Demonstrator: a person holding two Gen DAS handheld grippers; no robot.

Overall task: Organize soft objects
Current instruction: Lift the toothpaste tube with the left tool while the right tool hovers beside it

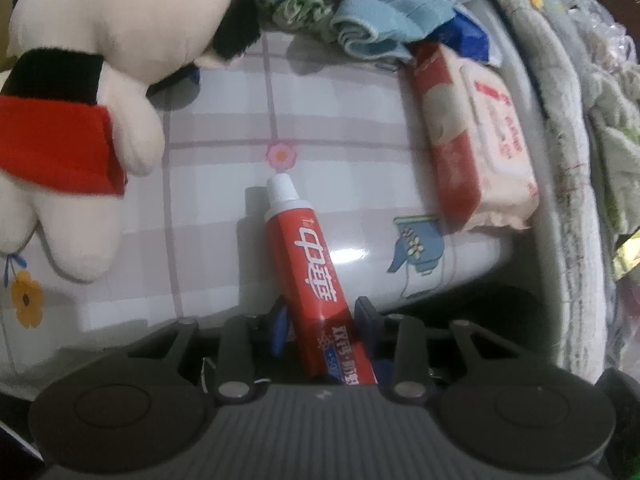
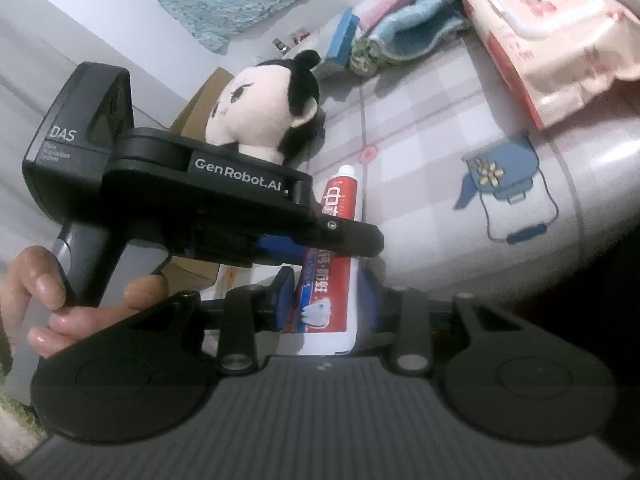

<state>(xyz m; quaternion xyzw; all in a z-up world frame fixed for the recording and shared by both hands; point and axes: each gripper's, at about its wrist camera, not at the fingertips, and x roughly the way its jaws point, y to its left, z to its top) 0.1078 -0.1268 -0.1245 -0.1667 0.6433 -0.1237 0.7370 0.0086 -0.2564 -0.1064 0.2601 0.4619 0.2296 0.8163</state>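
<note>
A red and white toothpaste tube (image 1: 308, 256) hangs over the checked tablecloth (image 1: 224, 120), cap pointing away. My left gripper (image 1: 322, 320) is shut on the tube's lower body, blue pads on both sides. Seen from the right wrist, the left gripper (image 2: 344, 240) clamps the tube (image 2: 340, 200) at its middle from the left. My right gripper (image 2: 326, 300) is shut on the tube's flat tail end. A plush doll (image 1: 100, 40) with black hair and a red skirt lies at the left, and its head (image 2: 256, 108) shows behind the left gripper.
A pink pack of wet wipes (image 1: 480, 132) lies at the right, also seen as the wipes pack (image 2: 552, 36). A folded blue towel (image 1: 384, 28) and other cloths are piled at the back. Grey fabric (image 1: 560, 100) heaps along the right edge. A hand (image 2: 60, 300) holds the left gripper's handle.
</note>
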